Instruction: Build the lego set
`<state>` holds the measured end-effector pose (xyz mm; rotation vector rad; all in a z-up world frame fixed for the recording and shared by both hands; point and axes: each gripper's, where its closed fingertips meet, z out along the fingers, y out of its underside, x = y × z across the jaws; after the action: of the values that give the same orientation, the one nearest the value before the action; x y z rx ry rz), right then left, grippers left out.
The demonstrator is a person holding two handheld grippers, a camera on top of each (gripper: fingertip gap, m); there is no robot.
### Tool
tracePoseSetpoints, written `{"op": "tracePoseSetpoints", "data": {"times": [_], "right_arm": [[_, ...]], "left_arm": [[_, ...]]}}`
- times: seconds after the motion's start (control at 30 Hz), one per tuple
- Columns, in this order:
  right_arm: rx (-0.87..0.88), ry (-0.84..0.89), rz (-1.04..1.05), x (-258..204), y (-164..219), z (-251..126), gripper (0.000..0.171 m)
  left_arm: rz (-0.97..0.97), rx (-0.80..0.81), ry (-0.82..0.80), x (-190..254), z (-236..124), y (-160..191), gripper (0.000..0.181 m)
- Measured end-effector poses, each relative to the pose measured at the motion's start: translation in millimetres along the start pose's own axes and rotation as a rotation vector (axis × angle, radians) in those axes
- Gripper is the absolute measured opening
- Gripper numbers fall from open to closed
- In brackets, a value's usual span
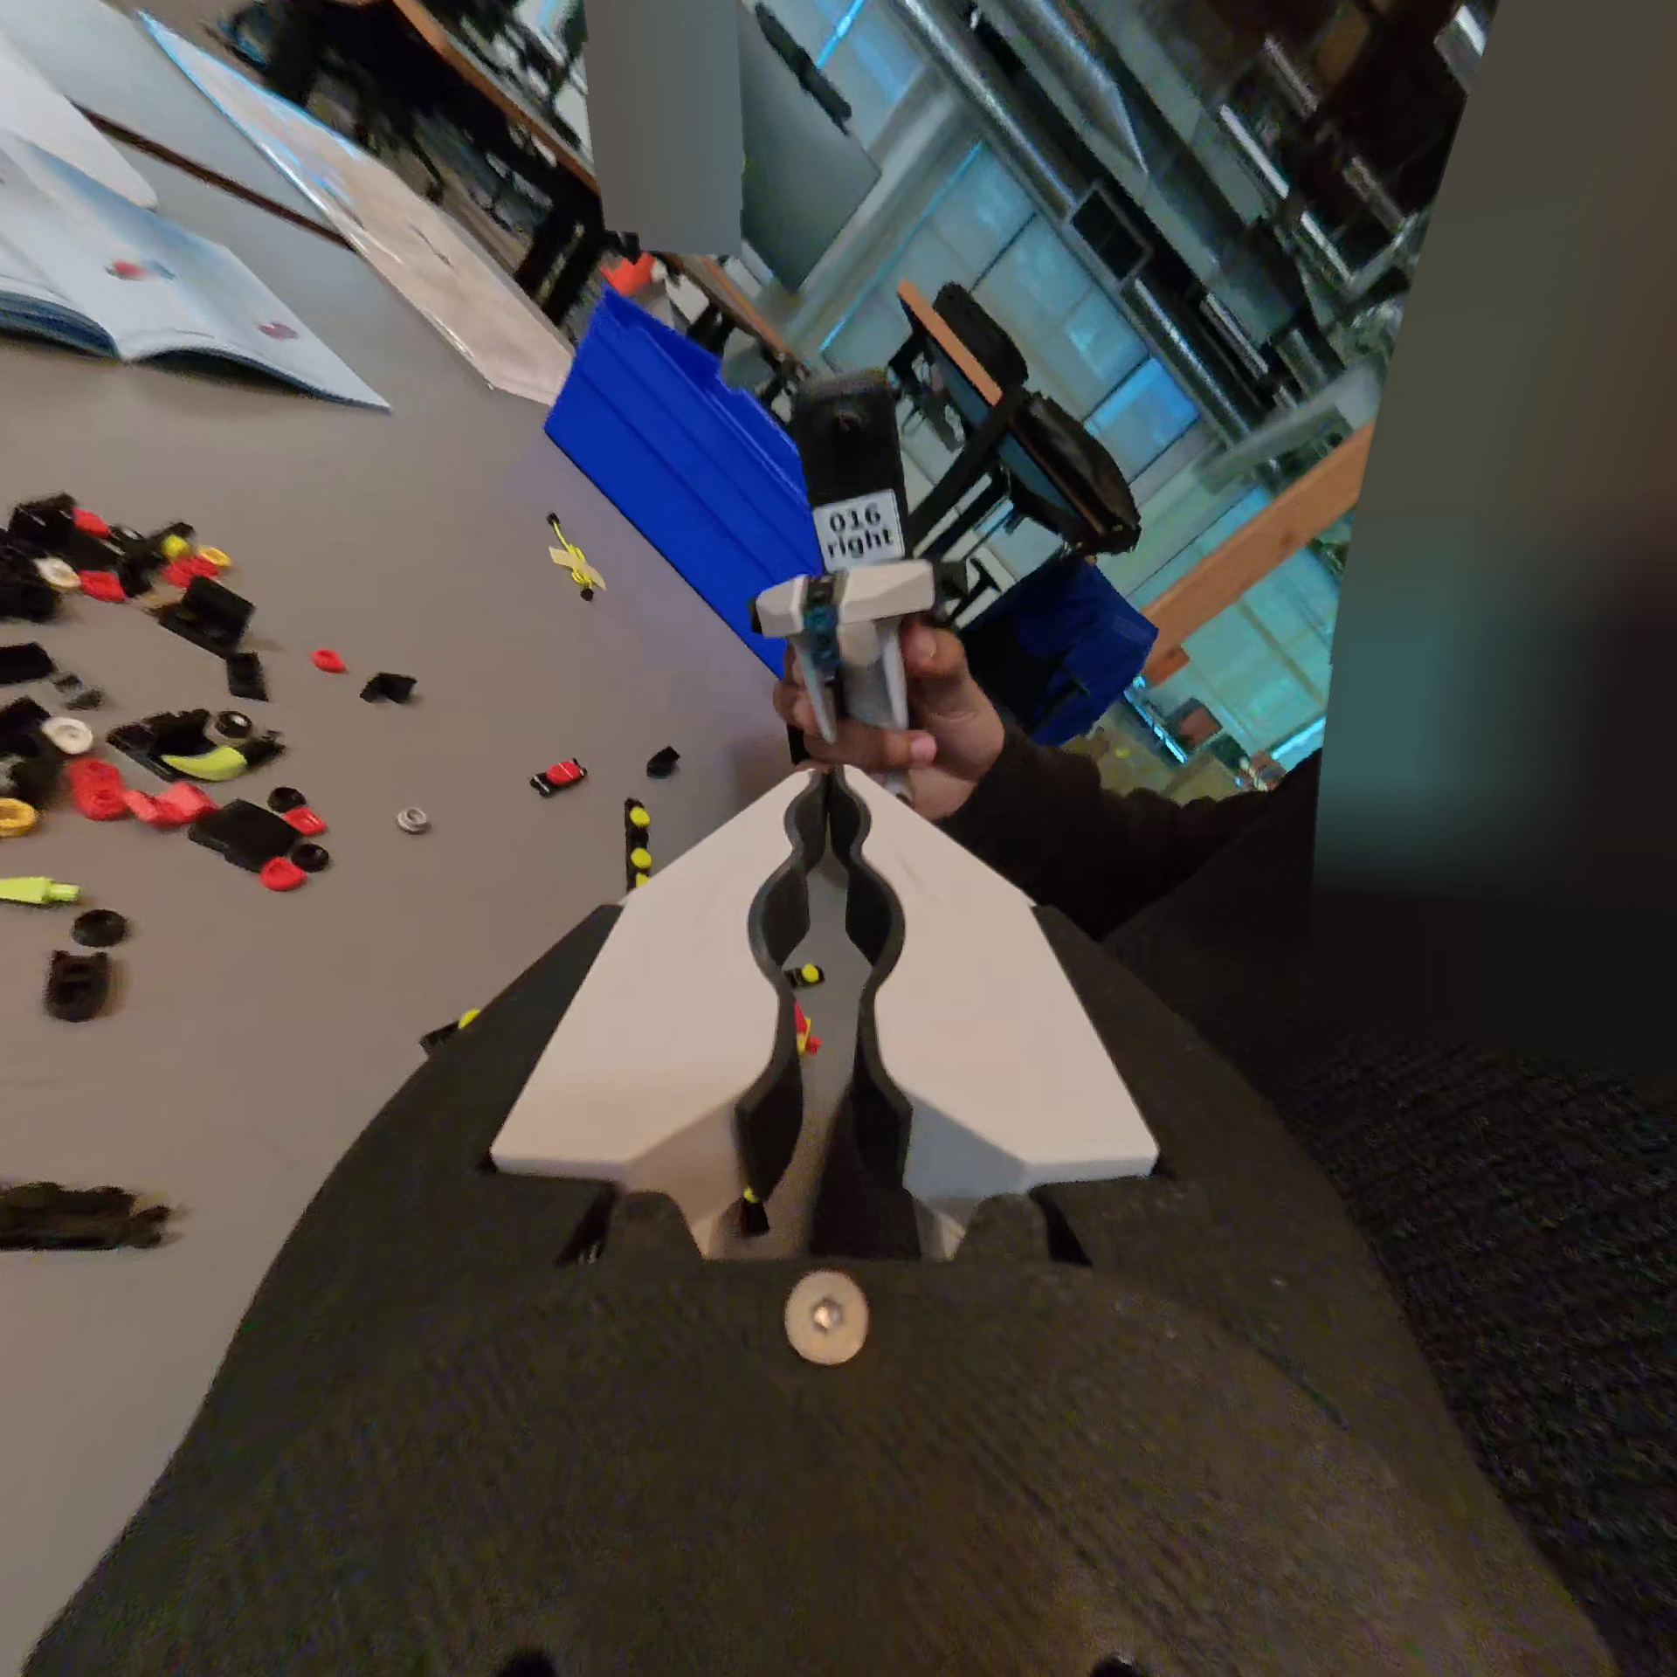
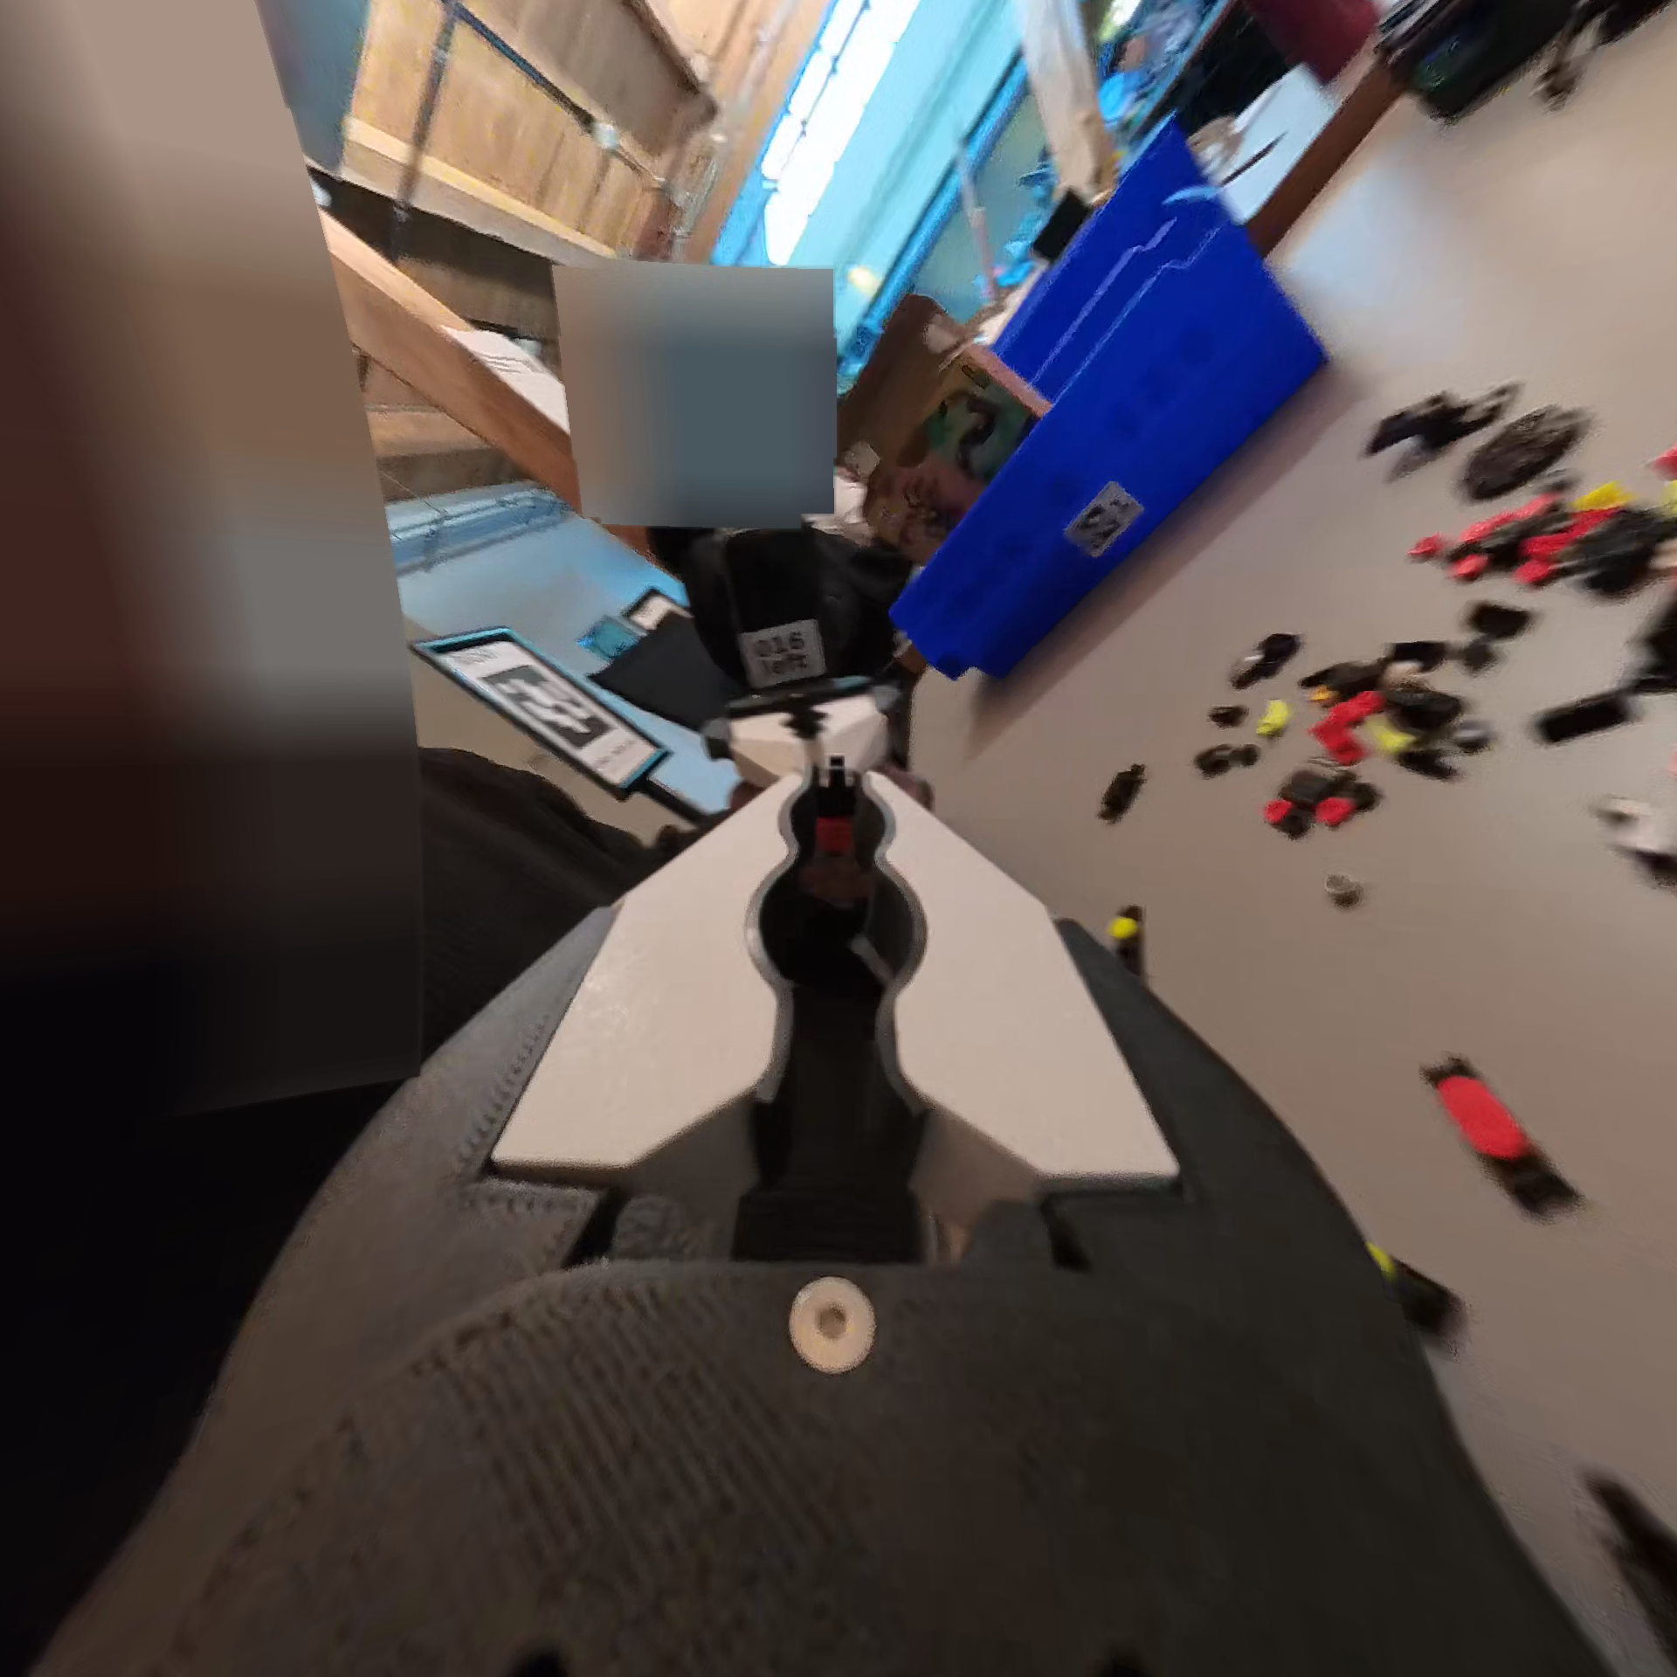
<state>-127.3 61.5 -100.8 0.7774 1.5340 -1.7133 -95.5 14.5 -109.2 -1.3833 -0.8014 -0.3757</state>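
My left gripper [image 1: 828,782] has its white fingers closed tip to tip and is raised above the grey table [image 1: 381,1016]. I cannot tell whether anything small sits between the tips. My right gripper [image 2: 835,780] is shut on a small red and black lego piece [image 2: 833,828]. The two grippers face each other, tips nearly touching. The right gripper [image 1: 848,717] shows in the left wrist view, held by a hand [image 1: 944,726]. The left gripper [image 2: 803,726] shows blurred in the right wrist view. Loose black, red and yellow lego pieces [image 1: 181,771] lie scattered on the table, also in the right wrist view [image 2: 1361,726].
A blue bin [image 1: 681,454] stands at the table's far side, also in the right wrist view [image 2: 1134,436]. An open instruction booklet [image 1: 136,290] lies at the far left. A red and black piece [image 2: 1488,1134] lies apart near the right gripper. There is about 7 cm between the tips of the two grippers.
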Motion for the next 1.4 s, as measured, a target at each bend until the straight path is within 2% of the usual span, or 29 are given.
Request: {"op": "tracePoseSetpoints", "data": {"times": [0.07, 0.13, 0.23, 0.33, 0.53, 0.67, 0.77, 0.87, 0.93, 1.13, 1.3, 1.4], "right_arm": [[-0.061, -0.018, 0.011, -3, 13, 14, 0.005], [-0.109, -0.048, 0.042, -7, 25, 24, 0.005], [-0.156, -0.061, 0.092, -6, 41, 33, 0.006], [-0.2, -0.055, 0.075, -9, 50, 40, 0.006], [-0.179, -0.046, 0.026, -10, 48, 41, 0.006], [-0.091, -0.031, -0.142, -14, 29, 34, 0.018], [-0.088, 0.081, -0.507, -13, 23, 27, 0.041], [-0.174, 0.169, -0.878, -15, 32, 30, 0.052], [-0.2, 0.202, -0.999, -16, 39, 34, 0.056], [-0.328, 0.212, -1.106, -8, 62, 40, 0.051], [-0.363, 0.233, -1.175, -7, 67, 41, 0.03], [-0.364, 0.222, -1.151, -9, 66, 39, 0.027]], "left_arm": [[-0.017, -0.058, 0.011, 1, 9, 13, 0.002], [-0.055, -0.11, 0.042, 4, 13, 24, 0.023], [-0.102, -0.122, 0.077, 9, 16, 28, 0.028], [-0.125, -0.105, 0.1, 11, 14, 26, 0.011], [-0.148, -0.101, 0.127, 13, 12, 24, 0.005], [-0.235, -0.061, 0.149, 9, 9, 19, 0.005], [-0.361, -0.019, 0.198, 7, 7, 13, 0.005], [-0.443, -0.011, 0.232, 7, 7, 13, 0.005], [-0.487, -0.013, 0.241, 5, 8, 16, 0.005], [-0.547, -0.05, 0.267, 9, 11, 25, 0.006], [-0.601, -0.064, 0.3, 15, 15, 31, 0.005], [-0.611, -0.064, 0.31, 17, 15, 32, 0.006]]}}
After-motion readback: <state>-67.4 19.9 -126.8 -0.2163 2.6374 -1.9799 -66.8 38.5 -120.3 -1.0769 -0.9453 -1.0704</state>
